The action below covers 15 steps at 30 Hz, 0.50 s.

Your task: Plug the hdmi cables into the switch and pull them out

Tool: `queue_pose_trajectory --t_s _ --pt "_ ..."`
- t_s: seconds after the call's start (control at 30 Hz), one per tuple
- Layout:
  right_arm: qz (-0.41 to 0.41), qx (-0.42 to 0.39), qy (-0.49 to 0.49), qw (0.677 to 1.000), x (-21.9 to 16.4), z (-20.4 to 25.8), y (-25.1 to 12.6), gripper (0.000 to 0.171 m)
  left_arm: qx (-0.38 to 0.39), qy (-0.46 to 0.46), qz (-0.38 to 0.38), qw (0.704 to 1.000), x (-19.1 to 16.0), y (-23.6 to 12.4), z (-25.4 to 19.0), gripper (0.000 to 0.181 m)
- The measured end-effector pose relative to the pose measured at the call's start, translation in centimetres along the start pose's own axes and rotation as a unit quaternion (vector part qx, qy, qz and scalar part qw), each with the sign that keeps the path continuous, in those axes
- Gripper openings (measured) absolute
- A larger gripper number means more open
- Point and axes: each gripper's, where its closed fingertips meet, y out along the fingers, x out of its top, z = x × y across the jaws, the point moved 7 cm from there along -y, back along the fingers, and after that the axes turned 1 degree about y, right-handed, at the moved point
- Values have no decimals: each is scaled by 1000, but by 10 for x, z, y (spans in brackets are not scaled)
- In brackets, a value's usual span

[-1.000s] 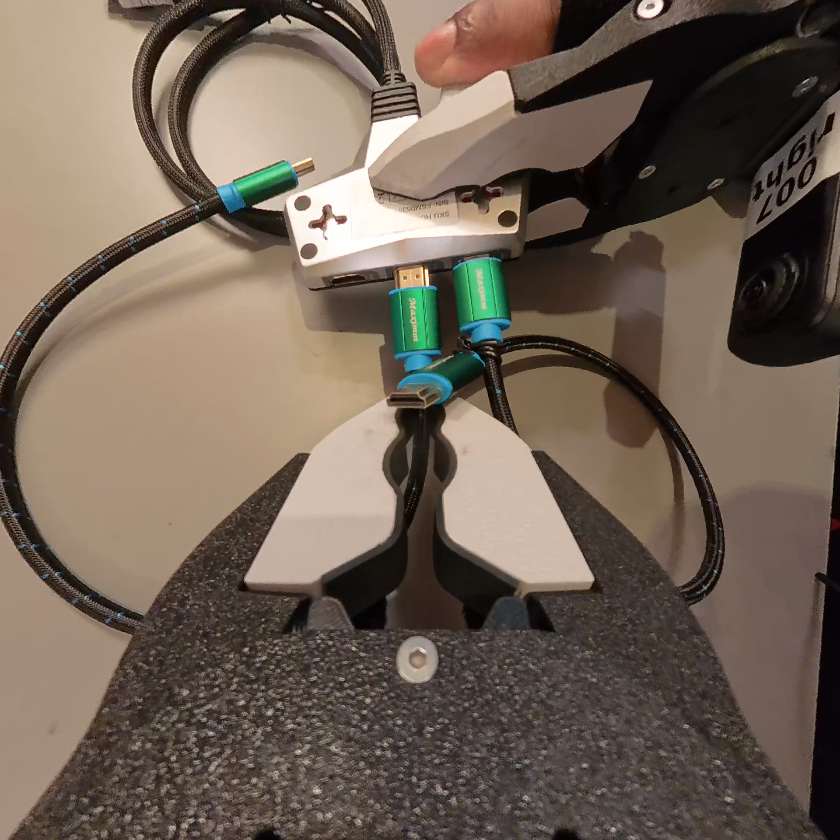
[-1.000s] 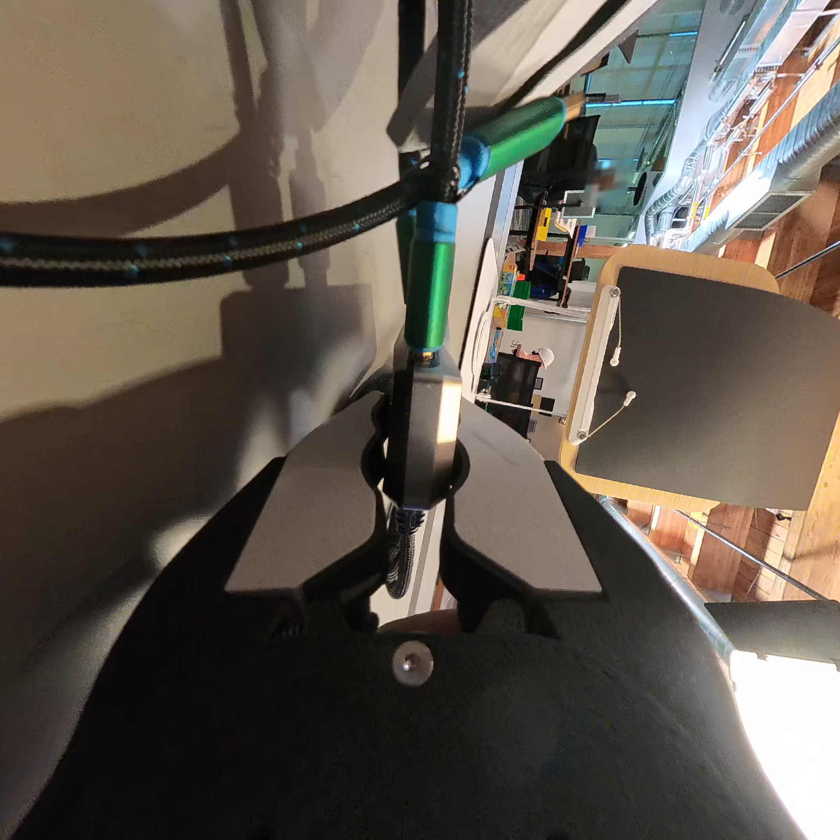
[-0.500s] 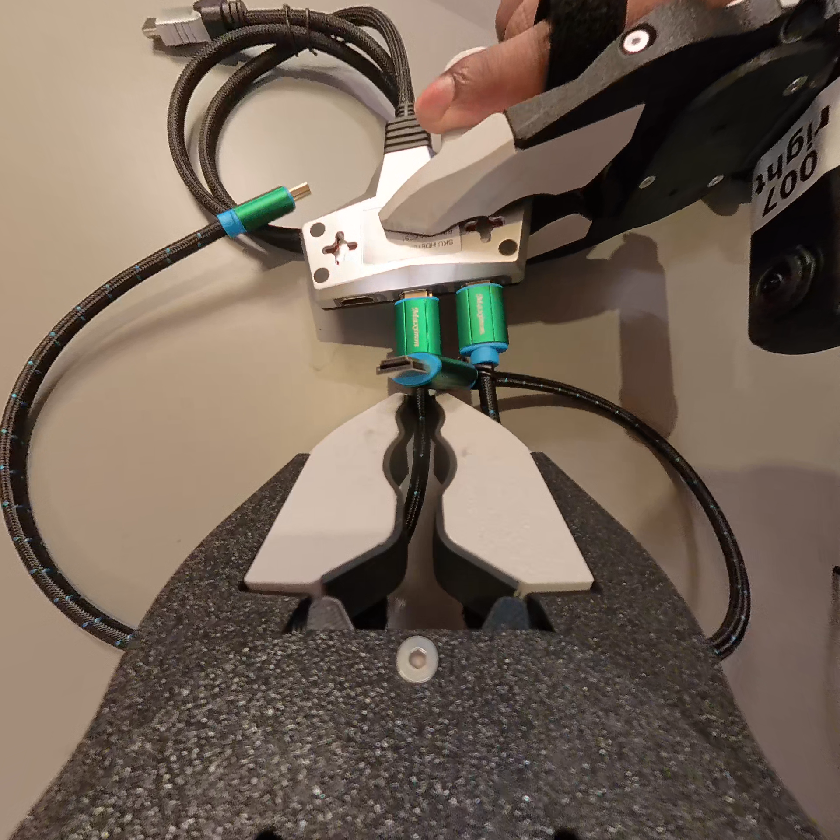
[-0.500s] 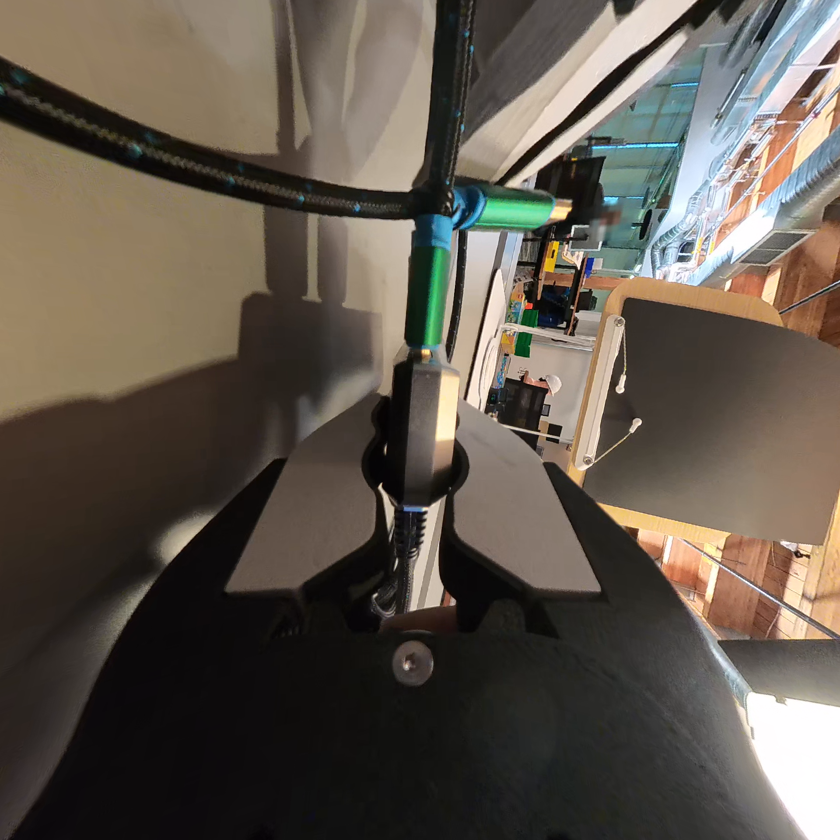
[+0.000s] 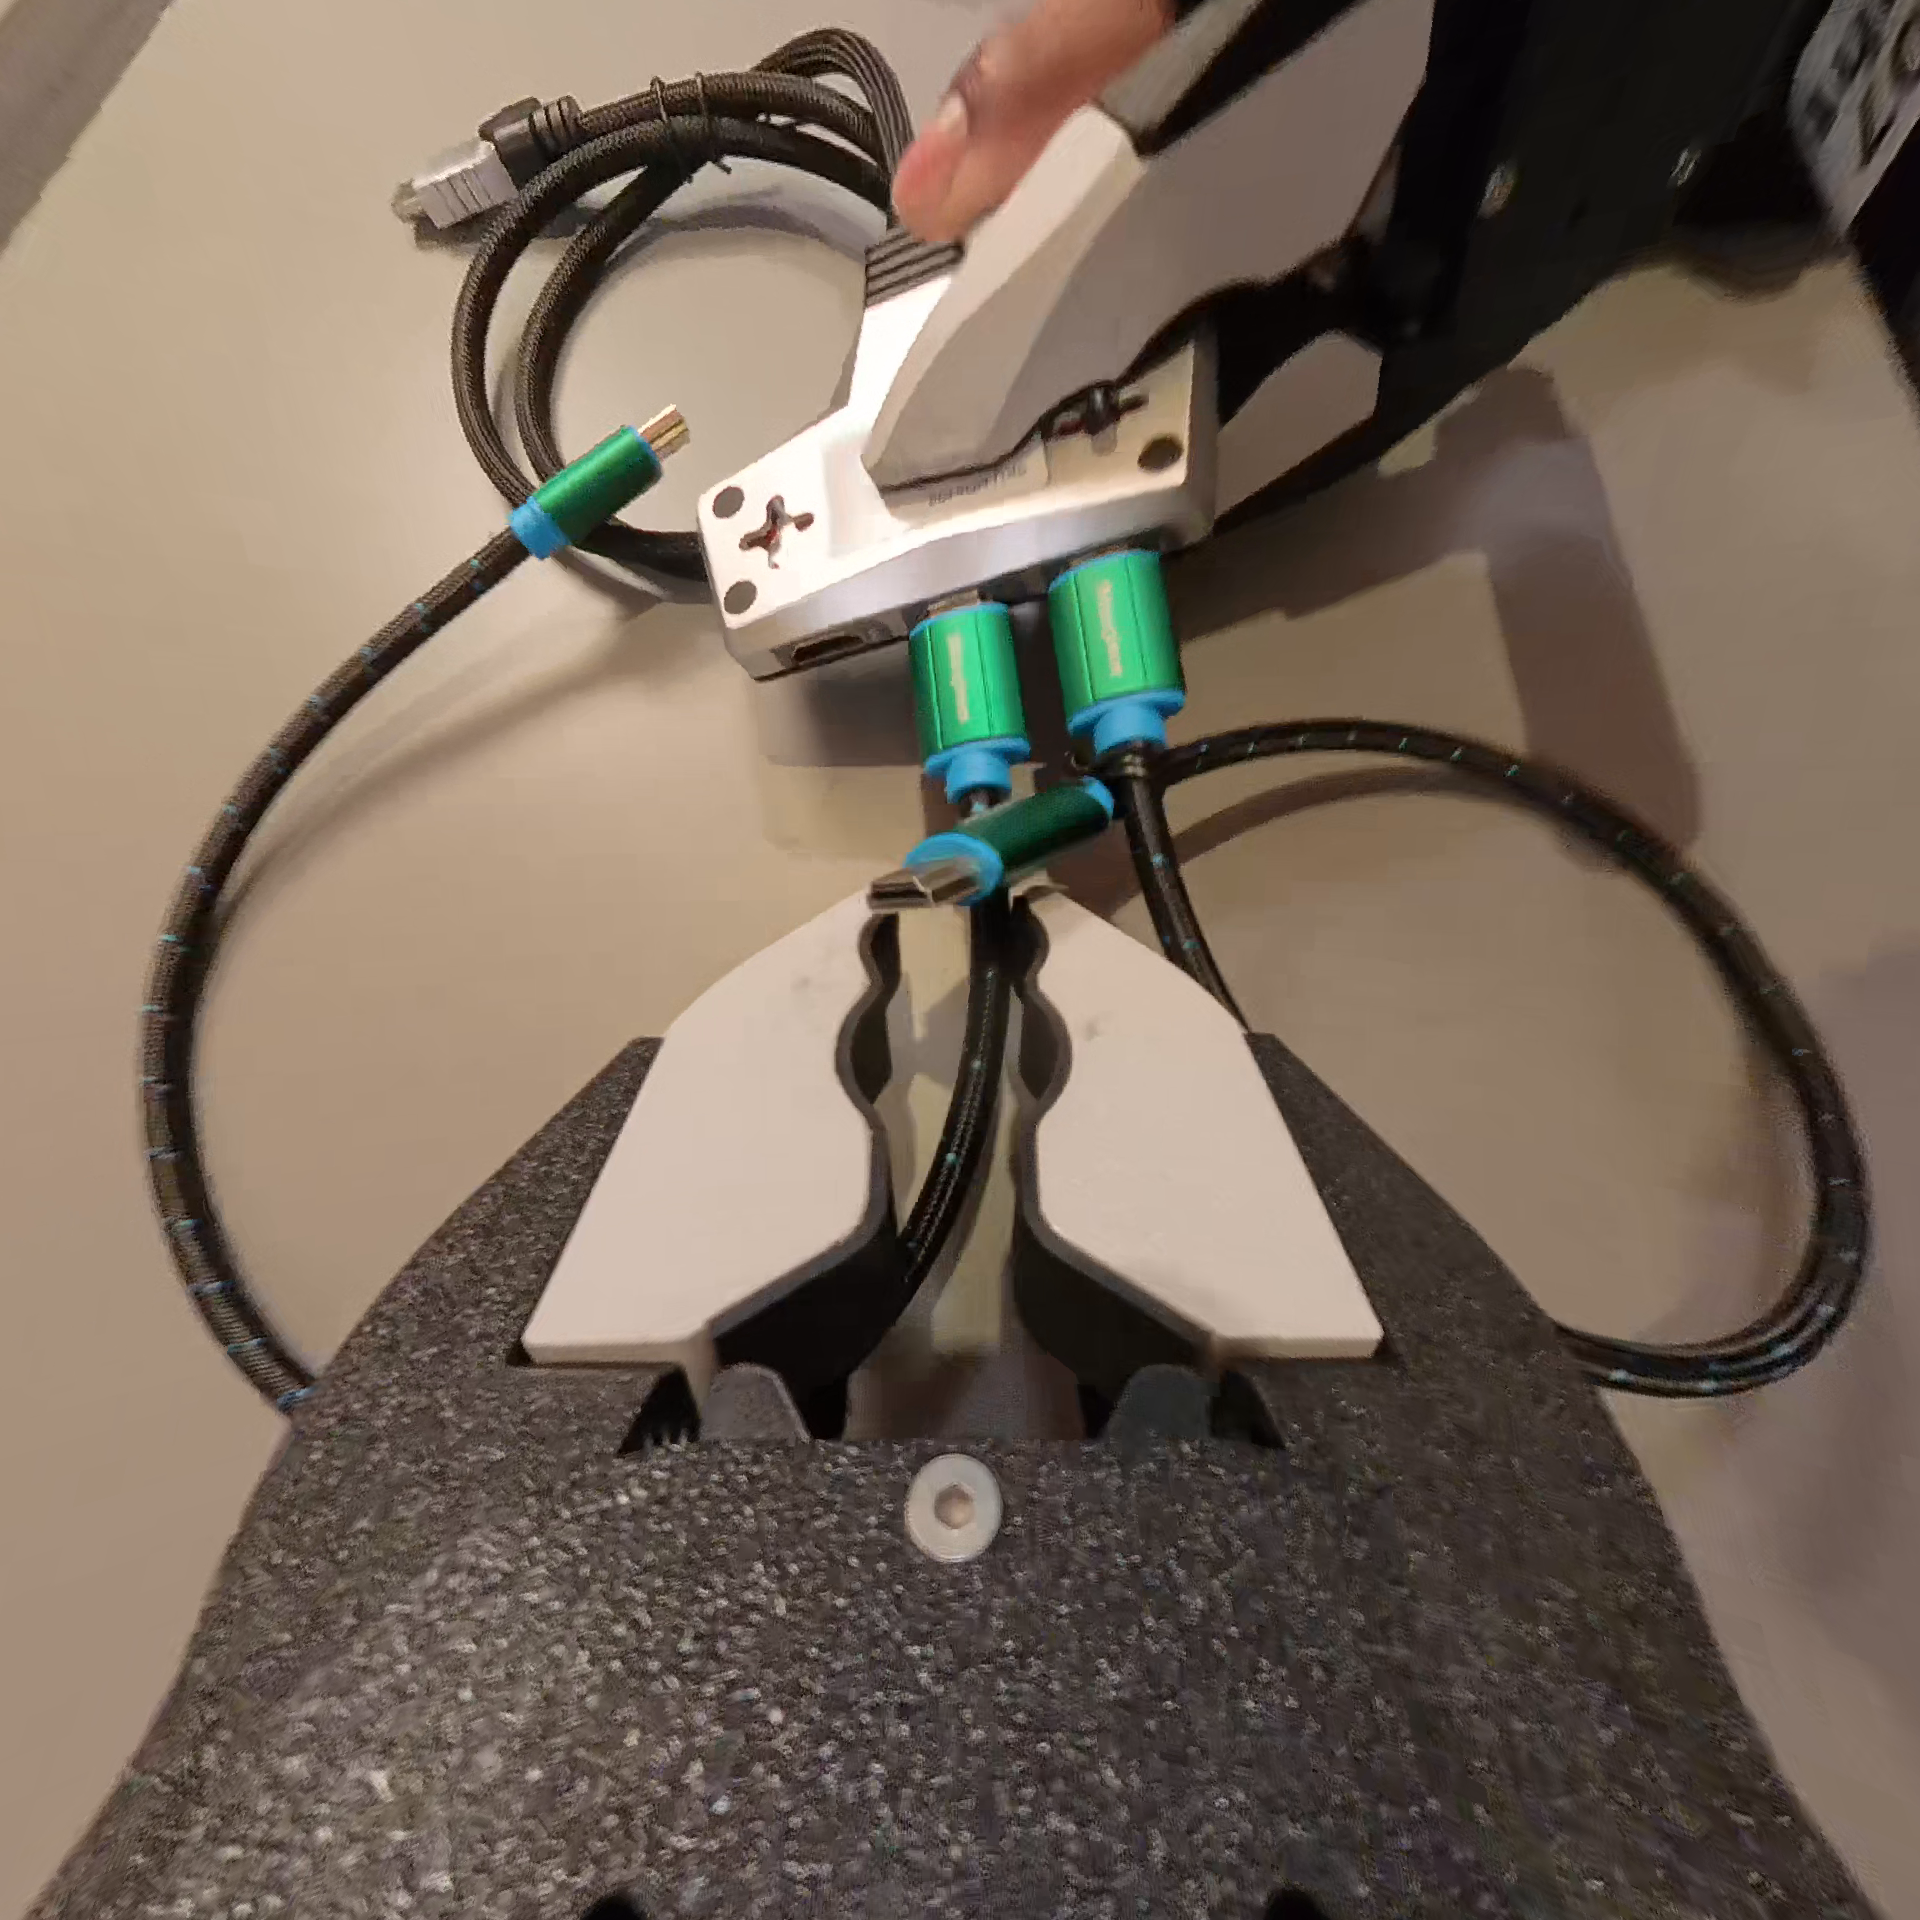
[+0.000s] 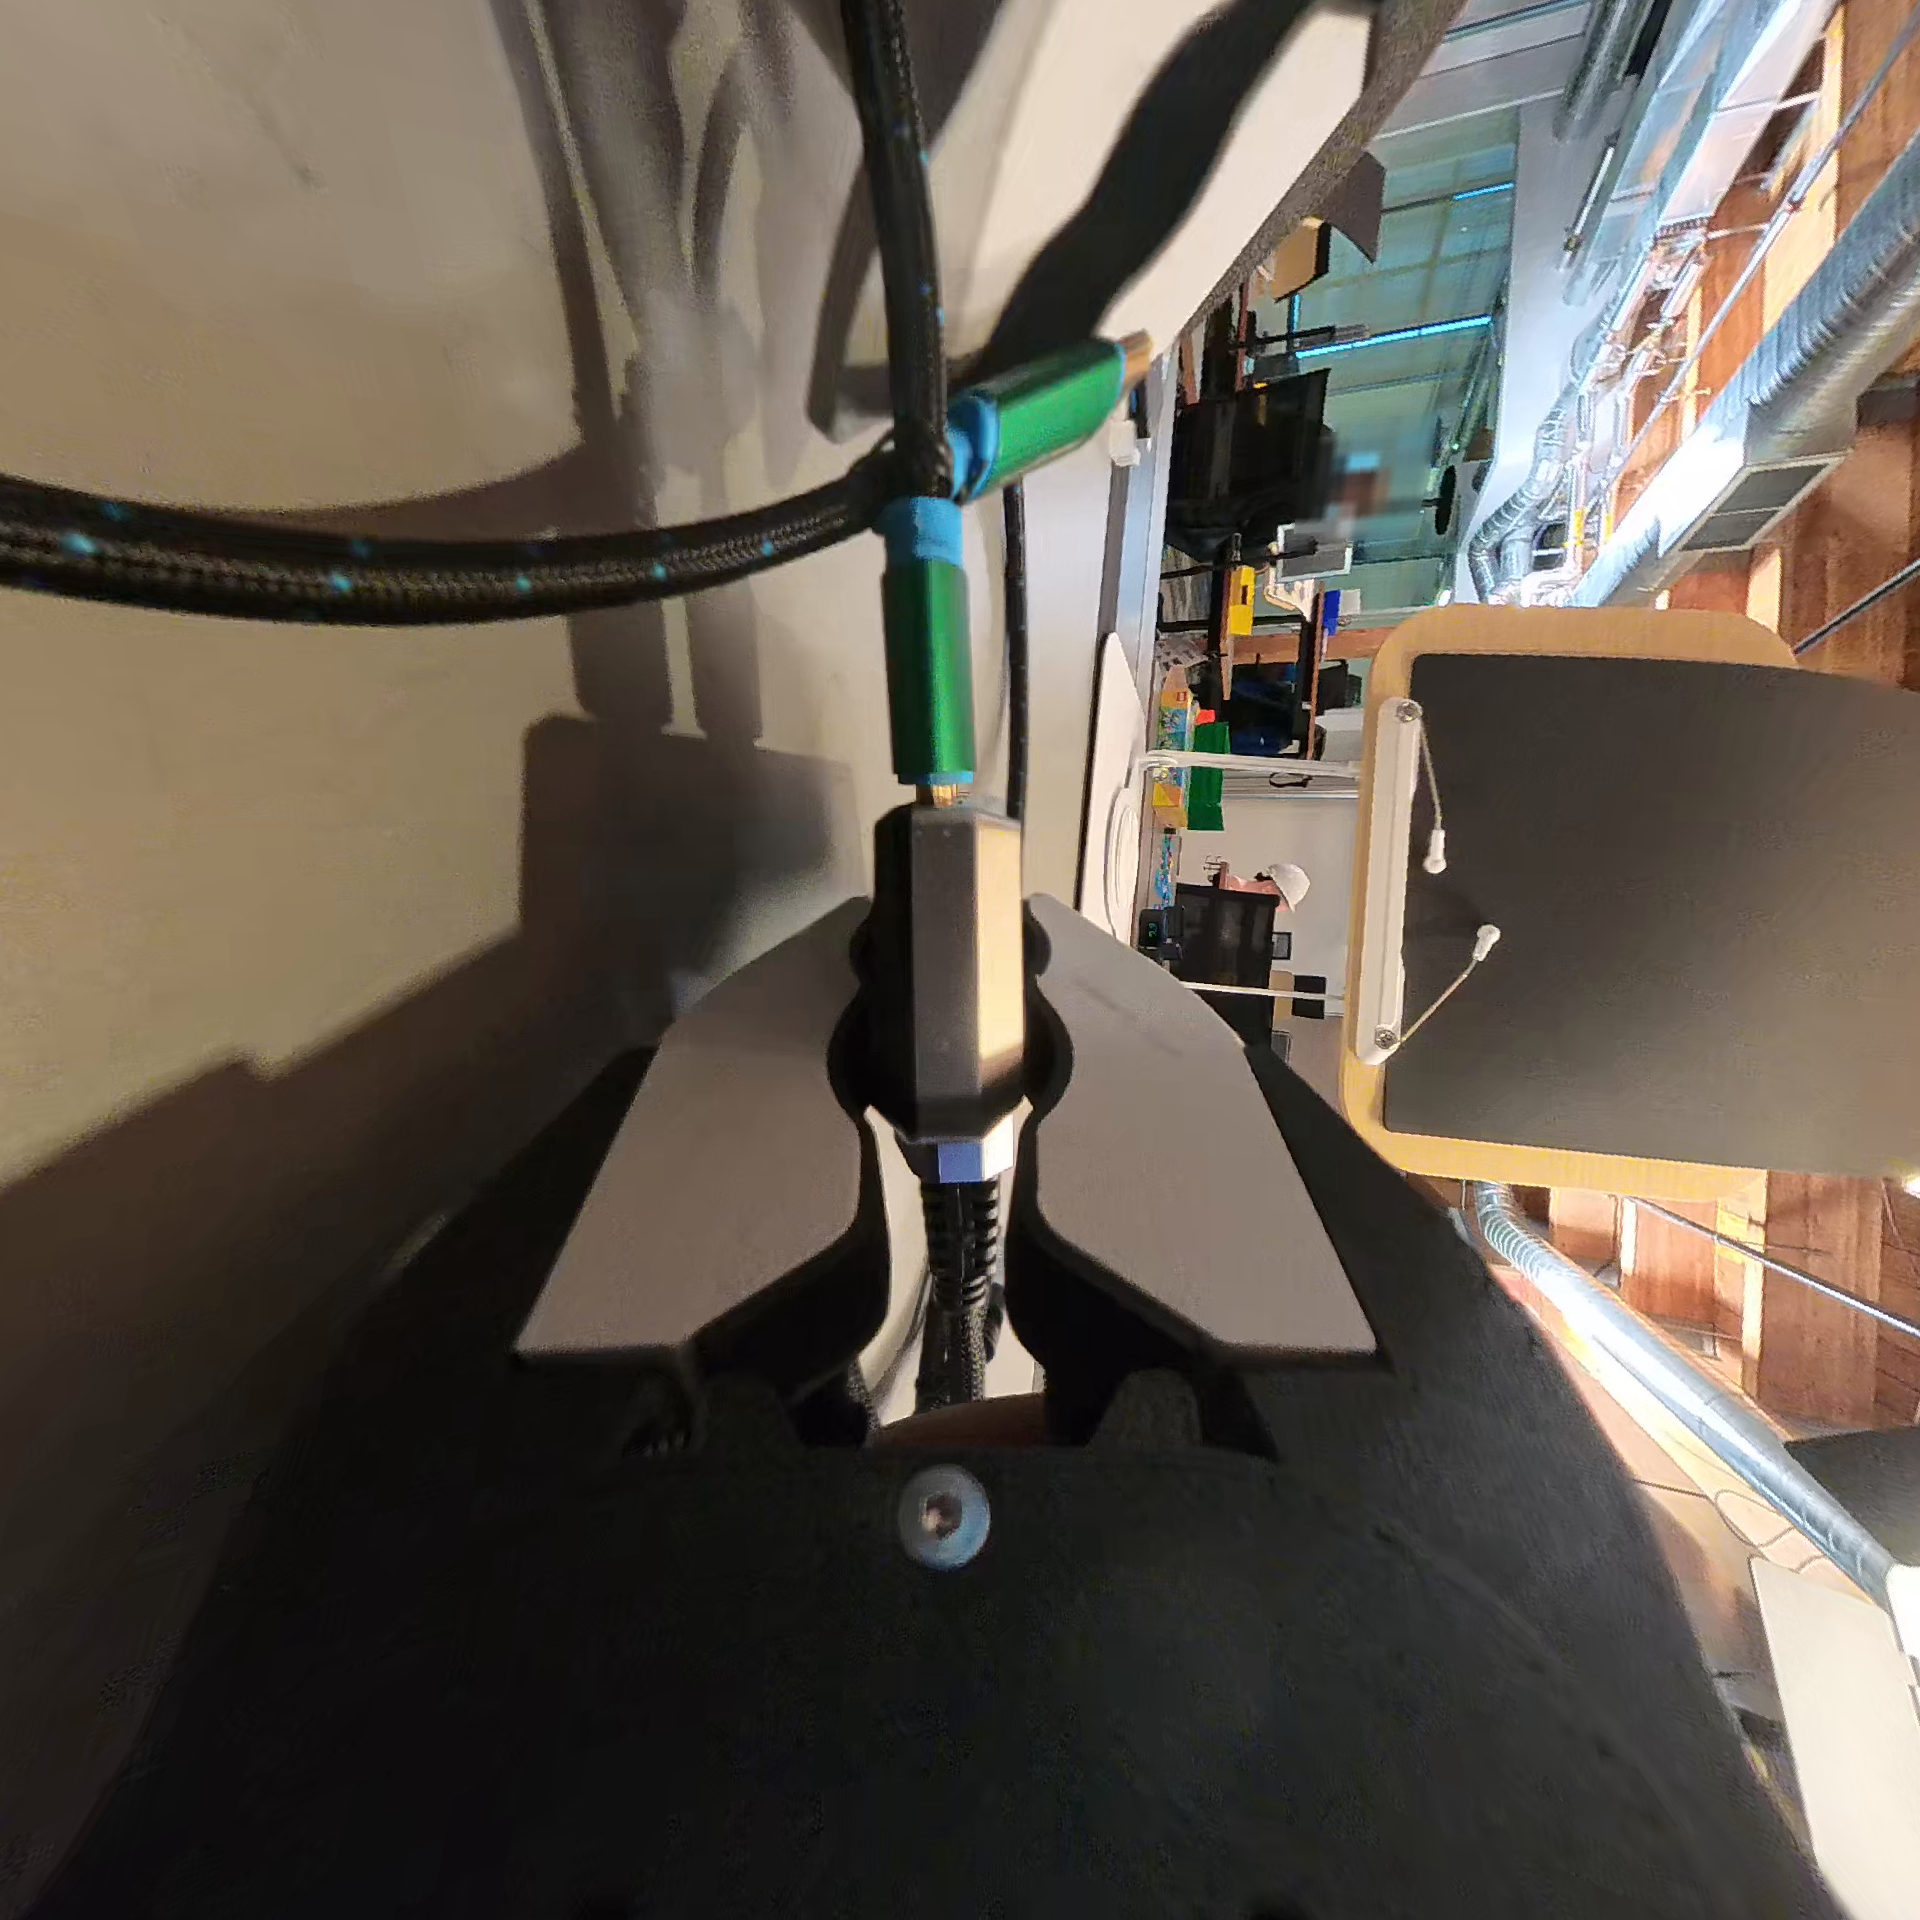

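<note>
The flat silver metal HDMI switch (image 5: 935,520) is held just above the beige tabletop (image 5: 312,935) at about 12 o'clock in the left wrist view, clamped across its thickness by the right gripper (image 6: 951,935), whose grey fingers (image 6: 1164,1143) are closed onto its two broad faces. Two green-barrelled, blue-collared HDMI plugs are seen at its 6 o'clock edge: the right plug (image 5: 1114,644) is seated fully, while the left plug (image 5: 964,691) shows a sliver of metal tip outside its port. A third port at 7 o'clock is left unoccupied. The black braided cable (image 5: 961,1101) of the left plug is run down between the fingers of the left gripper (image 5: 951,925), which are parted slightly wider than the cable; whether it is pinched cannot be told. A loose green plug (image 5: 997,844) lies crosswise just beyond those fingertips. Another free green plug (image 5: 608,486) is seen at 10 o'clock.
</note>
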Motion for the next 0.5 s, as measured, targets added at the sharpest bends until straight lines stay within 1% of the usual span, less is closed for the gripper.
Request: queue_pose_trajectory --t_s 0.03,0.17,0.23,0.37,0.5 --pt "-1 -5 3 1000 0 -1 0 22 11 25 5 1000 -1 0 -1 23" --pt "-7 -9 20 1000 2 -3 -2 22 64 124 14 990 -2 7 -3 22" --pt "-7 -10 26 1000 1 -4 -2 22 97 169 -7 981 -1 7 -3 21" --pt "-13 -16 53 998 -2 -9 -4 22 138 219 -63 964 3 1 -3 21" --pt "-28 -17 81 996 -3 -12 -7 22 148 244 -108 952 7 -1 -7 22"
